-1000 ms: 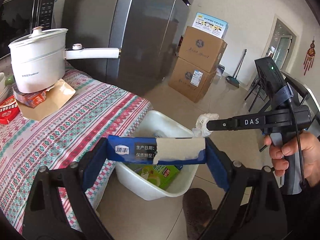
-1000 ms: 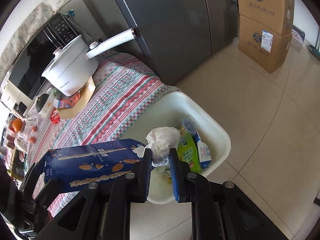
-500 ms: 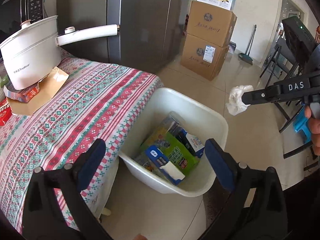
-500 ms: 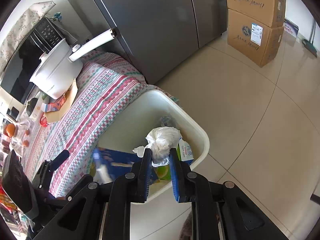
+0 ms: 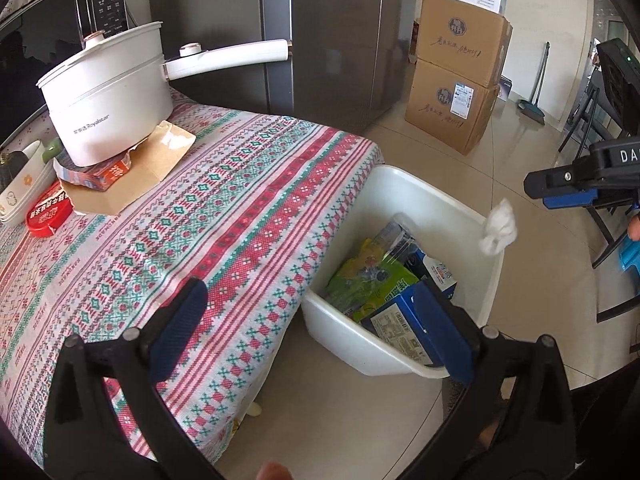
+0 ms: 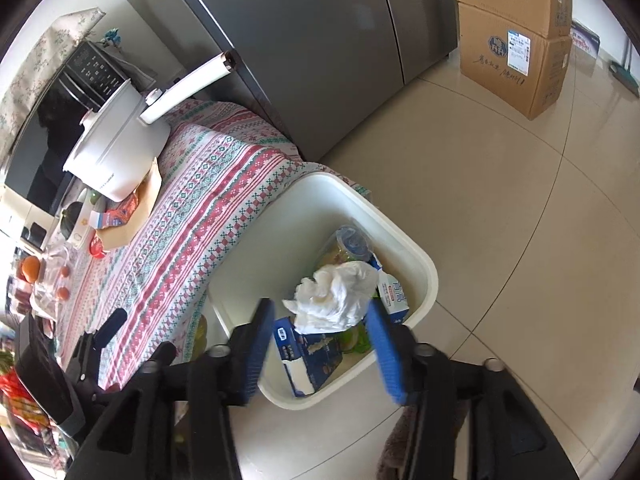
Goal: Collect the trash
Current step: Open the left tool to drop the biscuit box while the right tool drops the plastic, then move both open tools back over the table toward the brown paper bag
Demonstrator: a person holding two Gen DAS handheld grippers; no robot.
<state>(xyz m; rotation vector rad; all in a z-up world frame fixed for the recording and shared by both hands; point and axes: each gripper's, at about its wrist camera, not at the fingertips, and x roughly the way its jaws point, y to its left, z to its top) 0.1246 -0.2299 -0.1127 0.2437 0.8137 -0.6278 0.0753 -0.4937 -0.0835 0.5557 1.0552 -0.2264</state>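
Here the tall grey steel refrigerator (image 5: 328,36) stands behind a table covered with a red, green and white patterned cloth (image 5: 224,216). On the tiled floor beyond it, two brown cardboard boxes (image 5: 456,80) are stacked one on the other.

On the far part of the cloth a white electric cooking pot with a long white handle (image 5: 108,108) rests on an orange carton and a piece of brown cardboard. A round red lid (image 5: 48,212) lies near them.

Just beside the table edge stands the white rectangular plastic bin (image 6: 424,280). Inside it lie a blue snack box (image 6: 308,356), a green plastic packet (image 5: 368,280) and a small white and blue milk carton (image 6: 394,298).

The left gripper (image 5: 316,320) hangs above the table edge and the bin rim. Its blue-padded jaws stand wide apart, and nothing is between them.

The right gripper (image 6: 320,344) points down over the bin. Its jaws are opening. The crumpled white tissue (image 6: 334,296) is between the tips, and the pads do not press on it. In the left wrist view the tissue (image 5: 498,228) appears loose in the air, just below the right gripper's tips and above the far rim of the bin.
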